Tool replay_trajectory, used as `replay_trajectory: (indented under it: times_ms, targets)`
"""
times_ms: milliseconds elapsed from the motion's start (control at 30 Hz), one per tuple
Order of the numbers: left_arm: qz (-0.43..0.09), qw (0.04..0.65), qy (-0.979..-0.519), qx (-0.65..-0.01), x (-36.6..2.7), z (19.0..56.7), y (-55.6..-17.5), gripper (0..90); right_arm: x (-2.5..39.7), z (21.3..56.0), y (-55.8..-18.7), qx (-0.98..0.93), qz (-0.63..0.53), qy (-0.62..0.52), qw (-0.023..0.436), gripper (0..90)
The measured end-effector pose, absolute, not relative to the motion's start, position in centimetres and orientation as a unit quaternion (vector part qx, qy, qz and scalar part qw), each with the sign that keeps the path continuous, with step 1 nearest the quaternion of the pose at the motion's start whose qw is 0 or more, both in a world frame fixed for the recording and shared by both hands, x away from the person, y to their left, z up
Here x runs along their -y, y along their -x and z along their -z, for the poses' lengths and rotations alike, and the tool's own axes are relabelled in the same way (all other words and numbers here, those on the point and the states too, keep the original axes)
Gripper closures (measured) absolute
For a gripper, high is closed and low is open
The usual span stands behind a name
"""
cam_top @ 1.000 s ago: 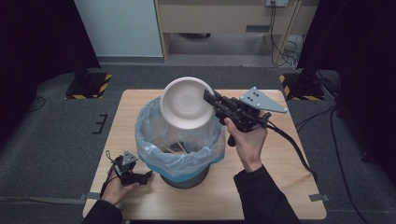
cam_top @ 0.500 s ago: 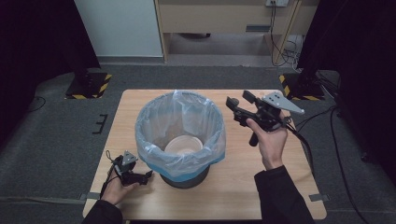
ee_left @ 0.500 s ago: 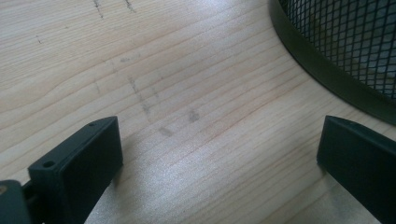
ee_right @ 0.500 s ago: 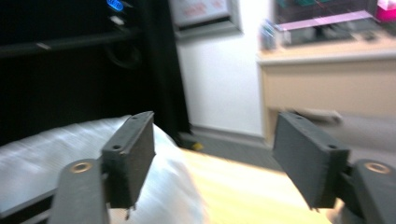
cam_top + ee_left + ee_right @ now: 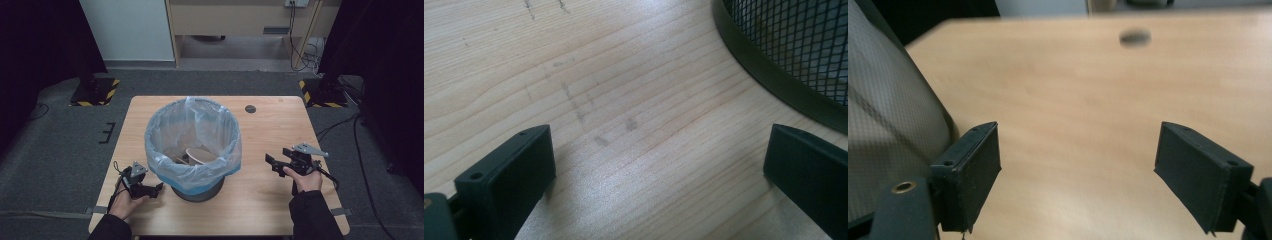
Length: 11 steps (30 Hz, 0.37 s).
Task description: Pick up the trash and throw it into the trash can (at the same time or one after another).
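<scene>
Wooden table (image 5: pixel 260 130) holds the bin (image 5: pixel 192 142), bowl (image 5: pixel 200 155) inside, between both grippers' spread, empty fingers (image 5: pixel 509 175).

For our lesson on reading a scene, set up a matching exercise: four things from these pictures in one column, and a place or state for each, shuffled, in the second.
Things:
1. white bowl
2. left tool
3. right tool
4. dark round mark

Places or states:
A. open, on the table right of the bin
B. inside the lined bin
C. on the tabletop beyond the bin
D. open, by the bin's base at the near left

Pairs: 1-B, 2-D, 3-A, 4-C
</scene>
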<state>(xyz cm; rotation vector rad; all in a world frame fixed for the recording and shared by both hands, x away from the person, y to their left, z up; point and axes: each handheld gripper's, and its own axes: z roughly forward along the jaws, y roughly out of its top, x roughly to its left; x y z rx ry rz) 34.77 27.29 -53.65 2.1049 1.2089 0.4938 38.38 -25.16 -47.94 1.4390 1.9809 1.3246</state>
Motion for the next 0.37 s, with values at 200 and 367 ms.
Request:
replay_trajectory:
  times_ms: [200,367]
  targets:
    - [-0.187,0.328,-0.804,-0.46,-27.3,53.6,-34.8,0.0,27.3,49.9,-38.3,-0.731,-0.417,-0.51,0.179,16.0]
    - [-0.186,0.328,-0.806,-0.457,-27.4,53.6,-34.8,0.0,29.1,50.9,-38.2,-0.751,-0.369,-0.511,0.196,13.9]
